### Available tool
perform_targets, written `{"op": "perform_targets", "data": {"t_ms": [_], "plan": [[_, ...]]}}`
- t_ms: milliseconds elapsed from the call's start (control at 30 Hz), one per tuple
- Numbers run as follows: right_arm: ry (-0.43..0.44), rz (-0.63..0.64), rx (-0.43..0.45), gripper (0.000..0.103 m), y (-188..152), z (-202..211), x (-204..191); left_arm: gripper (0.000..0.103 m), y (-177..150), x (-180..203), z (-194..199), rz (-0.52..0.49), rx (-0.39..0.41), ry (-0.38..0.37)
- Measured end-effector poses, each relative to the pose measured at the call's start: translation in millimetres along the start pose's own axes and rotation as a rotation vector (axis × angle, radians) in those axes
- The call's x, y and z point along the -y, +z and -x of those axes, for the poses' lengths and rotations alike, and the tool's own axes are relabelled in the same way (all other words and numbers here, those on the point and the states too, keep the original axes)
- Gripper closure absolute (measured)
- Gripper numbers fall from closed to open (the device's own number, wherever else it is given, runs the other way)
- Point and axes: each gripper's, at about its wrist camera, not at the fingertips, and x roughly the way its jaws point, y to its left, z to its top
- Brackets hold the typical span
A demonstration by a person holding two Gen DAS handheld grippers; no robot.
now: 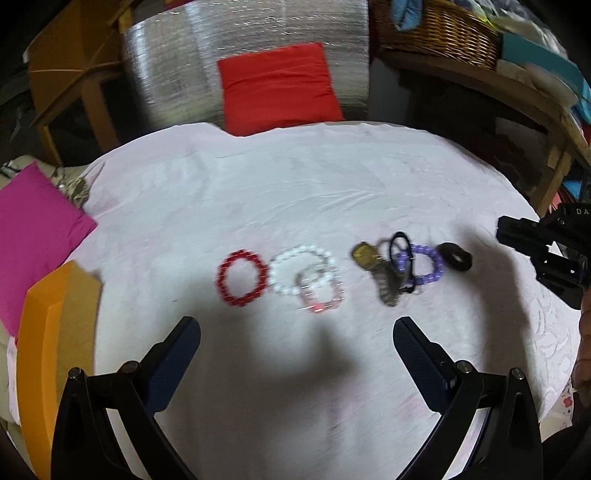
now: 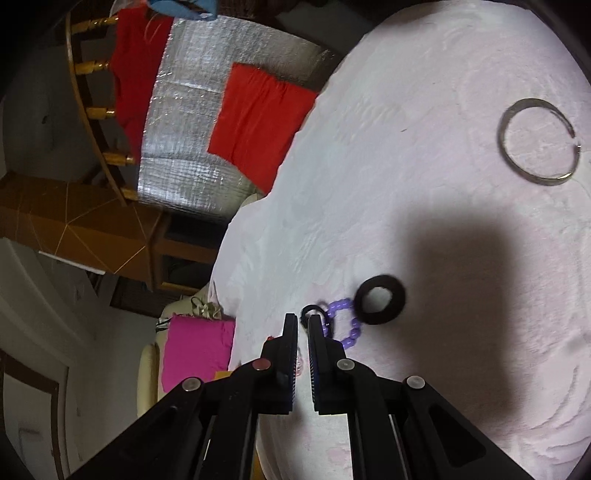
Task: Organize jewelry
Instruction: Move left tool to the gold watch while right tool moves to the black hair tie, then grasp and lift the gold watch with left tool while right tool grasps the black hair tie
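Round worktop (image 1: 258, 177) under pale pink cloth, red cushion (image 1: 277, 85) against silver quilted panel (image 1: 177, 55), wicker basket (image 1: 443, 33), wooden chair (image 2: 92, 110), magenta cushion (image 1: 33, 225)

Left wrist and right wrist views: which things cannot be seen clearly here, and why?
- Olive-brown item, left wrist view: motion blur; what it is cannot be told.
- Pink bracelet, left wrist view: blurred, beads unclear.
- Purple bracelet, right wrist view: partly behind the right gripper fingers.
- Right gripper, left wrist view: cut off by the right edge.

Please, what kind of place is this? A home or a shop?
Probably a home living room, not a shop: a table under a pale cloth, a red cushion on a chair behind it, and a wicker basket full of household things.
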Motion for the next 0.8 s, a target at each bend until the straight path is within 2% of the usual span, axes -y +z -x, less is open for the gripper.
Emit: {"op": "perform_targets", "data": {"t_ms": [133, 200, 233, 267, 300, 367, 433, 600, 667, 800], "plan": [[-0.001, -0.005, -0.044, 0.092, 1, -9, -4, 0.0, 6, 19, -8, -0.05, 0.005, -0.013], [-0.029, -0.004, -0.03, 0.08, 1, -9, -6, 0.0, 10, 29, -15, -0.079, 0.006, -0.033], [-0.032, -0.006, -0.023, 0.062, 2, -8, -7, 0.002, 12, 35, -22, -0.102, 0.0, -0.047], [-0.034, -0.008, -0.013, 0.046, 2, -6, -7, 0.009, 13, 39, -26, -0.112, -0.003, -0.059], [-0.033, -0.004, 0.005, 0.044, 2, -3, -8, 0.014, 15, 43, -34, -0.128, -0.015, -0.085], [-0.04, 0.012, 0.032, 0.044, 3, 5, -6, 0.036, 19, 49, -52, -0.134, -0.058, -0.143], [-0.051, -0.003, 0.043, 0.044, 6, 9, -1, 0.052, 21, 51, -67, -0.129, -0.102, -0.19], [-0.065, -0.033, 0.051, 0.044, 12, 14, 10, 0.061, 18, 58, -83, -0.164, -0.127, -0.246], [-0.068, -0.029, 0.046, 0.044, 13, 12, 10, 0.071, 20, 58, -83, -0.171, -0.115, -0.265], [-0.081, -0.018, 0.022, 0.044, 10, 2, 7, 0.084, 24, 54, -85, -0.164, -0.108, -0.301]]}}
